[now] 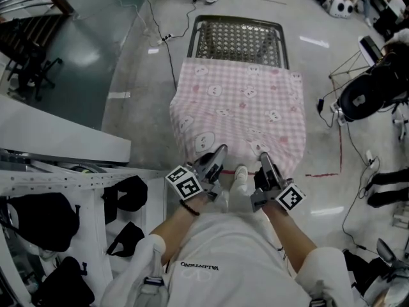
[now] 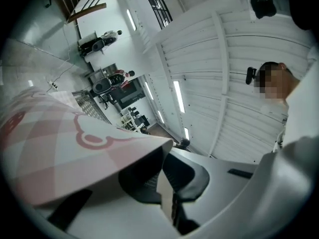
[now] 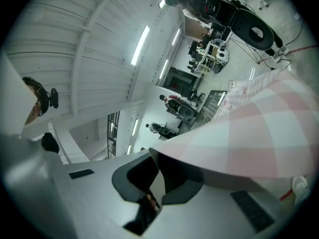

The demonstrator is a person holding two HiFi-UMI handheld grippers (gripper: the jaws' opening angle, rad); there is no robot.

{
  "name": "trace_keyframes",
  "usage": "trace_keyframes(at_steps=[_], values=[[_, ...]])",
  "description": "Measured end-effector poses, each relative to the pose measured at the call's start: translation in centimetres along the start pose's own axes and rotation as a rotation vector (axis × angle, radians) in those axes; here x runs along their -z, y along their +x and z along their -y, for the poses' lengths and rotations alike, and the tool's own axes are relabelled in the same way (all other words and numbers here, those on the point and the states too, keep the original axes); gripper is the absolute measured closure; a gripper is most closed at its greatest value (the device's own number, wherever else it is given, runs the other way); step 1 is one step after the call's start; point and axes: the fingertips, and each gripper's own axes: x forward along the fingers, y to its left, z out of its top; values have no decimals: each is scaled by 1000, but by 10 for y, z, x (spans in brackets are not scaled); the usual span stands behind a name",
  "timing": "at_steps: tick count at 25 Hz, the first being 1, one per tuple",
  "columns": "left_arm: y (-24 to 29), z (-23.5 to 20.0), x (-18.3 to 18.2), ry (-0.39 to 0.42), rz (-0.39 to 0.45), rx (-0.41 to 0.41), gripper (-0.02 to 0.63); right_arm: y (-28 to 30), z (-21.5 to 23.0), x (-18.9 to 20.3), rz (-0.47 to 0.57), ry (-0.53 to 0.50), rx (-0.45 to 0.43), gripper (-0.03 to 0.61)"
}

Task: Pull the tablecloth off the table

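A pink checked tablecloth [image 1: 239,104] with small animal prints drapes over a metal mesh table [image 1: 238,39], whose far end shows bare. The cloth hangs down at the near side. My left gripper [image 1: 216,157] is shut on the cloth's near left edge, and the cloth [image 2: 60,143] spreads out from its jaws in the left gripper view. My right gripper [image 1: 264,161] is shut on the near right edge; in the right gripper view the cloth [image 3: 259,133] fans out from the closed jaws. Both grippers point upward toward the ceiling.
White benches with black bags [image 1: 38,219] stand at the left. Cables [image 1: 167,43] run over the grey floor. Black equipment [image 1: 370,91] and a red floor mark [image 1: 323,174] lie to the right. The person's white shirt [image 1: 223,261] fills the bottom.
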Motion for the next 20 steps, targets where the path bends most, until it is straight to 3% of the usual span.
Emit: trace_keyframes(at_steps=[20], values=[[-18, 68, -45, 15, 9, 76, 611, -12, -86, -10, 34, -55, -66, 566]])
